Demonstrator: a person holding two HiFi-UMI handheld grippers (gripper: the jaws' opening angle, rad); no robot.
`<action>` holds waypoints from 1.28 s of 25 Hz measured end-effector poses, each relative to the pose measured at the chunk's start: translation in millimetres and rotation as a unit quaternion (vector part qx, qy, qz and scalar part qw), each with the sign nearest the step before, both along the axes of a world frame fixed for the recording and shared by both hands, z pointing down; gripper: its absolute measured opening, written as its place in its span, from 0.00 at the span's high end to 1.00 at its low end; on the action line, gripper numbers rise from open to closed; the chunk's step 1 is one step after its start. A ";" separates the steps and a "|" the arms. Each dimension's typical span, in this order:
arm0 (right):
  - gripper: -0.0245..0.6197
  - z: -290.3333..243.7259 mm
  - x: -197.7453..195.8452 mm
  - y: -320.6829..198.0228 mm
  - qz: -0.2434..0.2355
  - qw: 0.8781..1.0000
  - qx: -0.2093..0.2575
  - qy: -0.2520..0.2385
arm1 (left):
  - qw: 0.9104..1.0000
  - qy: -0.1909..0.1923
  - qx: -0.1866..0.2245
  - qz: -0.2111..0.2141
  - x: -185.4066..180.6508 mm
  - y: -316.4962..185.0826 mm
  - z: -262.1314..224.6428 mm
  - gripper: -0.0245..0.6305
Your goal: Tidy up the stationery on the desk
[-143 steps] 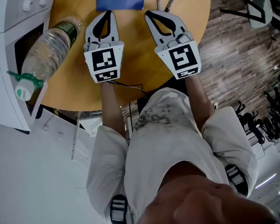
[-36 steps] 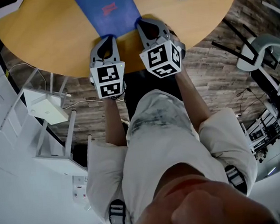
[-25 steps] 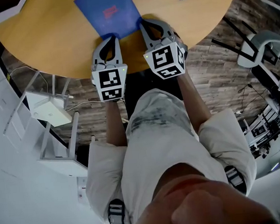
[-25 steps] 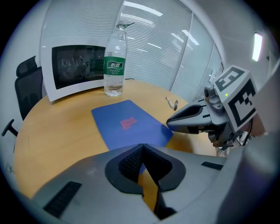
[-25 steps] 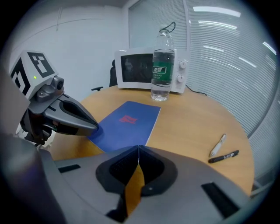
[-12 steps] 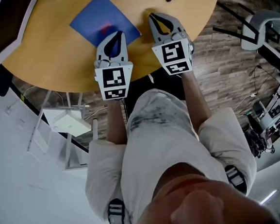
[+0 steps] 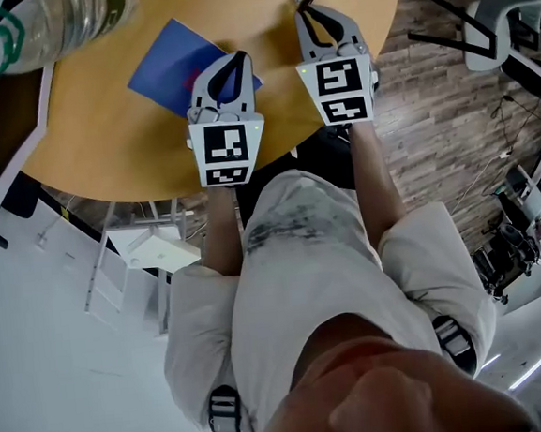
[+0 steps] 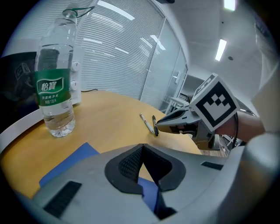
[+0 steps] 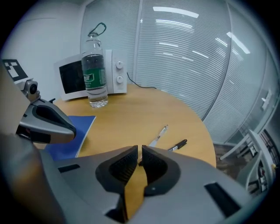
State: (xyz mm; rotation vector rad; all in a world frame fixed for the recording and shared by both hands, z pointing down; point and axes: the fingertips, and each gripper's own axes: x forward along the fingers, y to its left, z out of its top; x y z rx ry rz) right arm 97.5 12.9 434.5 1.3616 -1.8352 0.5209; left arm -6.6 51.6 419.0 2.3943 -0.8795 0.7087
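The round desk (image 7: 123,139) spreads out ahead of both tools, with a microwave (image 9: 81,76) and a water bottle (image 8: 54,87) at its far side, off to the left of either gripper and apart from the stationery. The blue notebook (image 7: 163,64) is the largest piece to be tidied. It lies flat directly beneath and to the left of the left gripper (image 7: 235,61), whose tips hang over the notebook's near right corner. This gripper's pads are pressed together with nothing between them. The right gripper (image 9: 140,154) is likewise closed and empty, its two pads meeting at the tips. Straight ahead of its tips, a little to the right, lie the two smallest things. The clear pen (image 9: 158,134) has its near end just beyond the closed jaws, and its long axis runs away from the gripper, slanting slightly right. The black marker (image 9: 178,145) lies just beside it on the right, turned more crosswise. Both pens lie well to the right of the left gripper, with the right gripper between it and them, so the right gripper is plainly the nearer one. Taking the clear pen would likely call for spreading the jaws first, then closing them across its barrel rather than along it.
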 end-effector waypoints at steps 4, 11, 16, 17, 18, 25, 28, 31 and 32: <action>0.80 6.5 4.8 -14.4 -0.002 1.000 -0.007 -0.006 | 1.000 0.002 0.006 -0.001 10.3 -6.8 -1.1 0.95; 0.71 16.9 16.1 -38.6 -0.017 0.999 -0.036 -0.004 | 0.999 -0.002 0.003 -0.044 16.3 -14.4 -5.5 0.95; 0.70 28.1 18.4 -46.0 -0.026 0.998 -0.061 -0.014 | 0.997 -0.012 -0.002 -0.072 19.0 -18.4 -5.6 0.95; 0.70 30.6 18.7 -47.5 -0.028 0.997 -0.066 -0.012 | 0.997 -0.014 -0.003 -0.079 18.7 -19.3 -5.5 0.95; 0.70 32.8 19.5 -49.0 -0.029 0.997 -0.069 -0.009 | 0.996 -0.015 -0.004 -0.085 18.3 -19.9 -5.4 0.95; 0.70 35.5 23.2 -52.0 -0.022 0.997 -0.080 -0.008 | 0.993 -0.026 -0.004 -0.116 11.3 -22.8 -6.5 0.95; 0.70 35.2 25.1 -50.5 -0.021 0.996 -0.081 -0.009 | 0.992 -0.029 -0.001 -0.126 8.6 -24.3 -8.7 0.95; 0.69 37.1 24.4 -51.9 -0.019 0.996 -0.084 -0.010 | 0.990 -0.031 0.001 -0.135 6.3 -24.8 -9.9 0.95; 0.68 38.2 24.0 -53.2 -0.017 0.996 -0.086 -0.009 | 0.990 -0.031 0.001 -0.138 5.9 -24.7 -10.3 0.95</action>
